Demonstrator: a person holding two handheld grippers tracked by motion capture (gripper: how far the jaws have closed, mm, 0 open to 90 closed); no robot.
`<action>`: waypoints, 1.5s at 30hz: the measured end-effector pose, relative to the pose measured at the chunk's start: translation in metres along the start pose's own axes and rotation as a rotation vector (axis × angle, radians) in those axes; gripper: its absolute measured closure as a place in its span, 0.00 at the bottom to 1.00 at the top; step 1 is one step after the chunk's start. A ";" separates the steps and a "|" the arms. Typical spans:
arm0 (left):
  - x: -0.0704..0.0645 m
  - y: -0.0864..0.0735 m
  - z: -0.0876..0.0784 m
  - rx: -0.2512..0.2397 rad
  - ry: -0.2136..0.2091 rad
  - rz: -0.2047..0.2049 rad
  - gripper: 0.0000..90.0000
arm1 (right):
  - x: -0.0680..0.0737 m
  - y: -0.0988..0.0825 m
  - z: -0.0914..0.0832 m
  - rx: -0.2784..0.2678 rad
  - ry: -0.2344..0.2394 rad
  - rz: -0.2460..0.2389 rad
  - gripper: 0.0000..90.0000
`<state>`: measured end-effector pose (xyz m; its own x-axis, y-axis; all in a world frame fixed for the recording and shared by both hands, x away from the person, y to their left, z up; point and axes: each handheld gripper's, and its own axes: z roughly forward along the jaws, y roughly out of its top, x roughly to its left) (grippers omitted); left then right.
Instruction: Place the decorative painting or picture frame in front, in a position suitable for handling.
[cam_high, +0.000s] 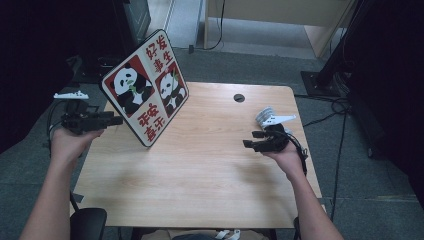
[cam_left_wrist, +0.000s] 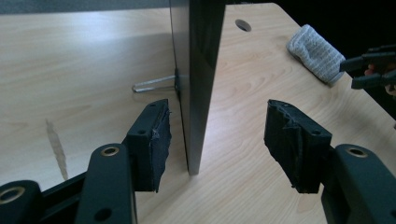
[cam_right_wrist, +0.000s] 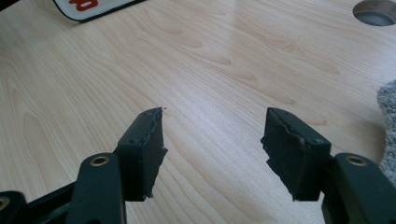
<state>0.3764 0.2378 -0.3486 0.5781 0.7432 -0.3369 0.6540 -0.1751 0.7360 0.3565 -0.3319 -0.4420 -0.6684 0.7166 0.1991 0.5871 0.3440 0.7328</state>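
Near to far. Your left gripper (cam_left_wrist: 212, 140) has its jaws spread wide and nothing clamped. In the left gripper view the panda board's (cam_left_wrist: 198, 70) edge runs up the middle of the frame between the two pads (cam_left_wrist: 156, 140), clear gap on both sides, no contact. In the high view that gripper (cam_high: 107, 120) sits at centre left, just off the board's lower left edge.

Your right gripper (cam_right_wrist: 210, 149) is also wide open and empty, bare wood between the pads. In the high view it is at centre right (cam_high: 252, 139), well apart from the board.

The board (cam_high: 145, 92) stands tilted in the upper left of the high view, bottom corner on the table (cam_high: 200, 170), printed face toward you. From the left gripper view a thin metal wire stand (cam_left_wrist: 154, 85) props it behind, left of centre.

Handling, my read: it's a stiff flat panel, probably light, glossy front so likely slippery. It's top-heavy on that prop, so a sideways nudge could tip it. Take it across the thickness at the near edge, pads flat on front and back, clear of the wire. Close square, not skewed, or it'll twist out.

Farther off: grey rolled cloth (cam_left_wrist: 315, 51) at upper right of the left gripper view, and the round cable hole (cam_high: 239, 97) at the table's far edge.
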 end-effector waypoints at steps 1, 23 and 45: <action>0.000 0.004 -0.001 0.003 0.004 0.000 0.45 | 0.000 0.000 0.000 0.002 -0.001 0.001 0.43; 0.003 0.091 -0.001 0.055 0.035 0.046 0.48 | -0.001 0.002 0.004 0.034 -0.016 -0.007 0.41; 0.016 0.169 0.028 0.207 0.057 0.037 0.56 | -0.006 0.001 0.003 0.048 -0.012 0.005 0.40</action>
<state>0.5095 0.2016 -0.2462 0.5784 0.7684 -0.2739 0.7226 -0.3269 0.6090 0.3627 -0.3341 -0.4445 -0.6602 0.7255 0.1944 0.6114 0.3688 0.7001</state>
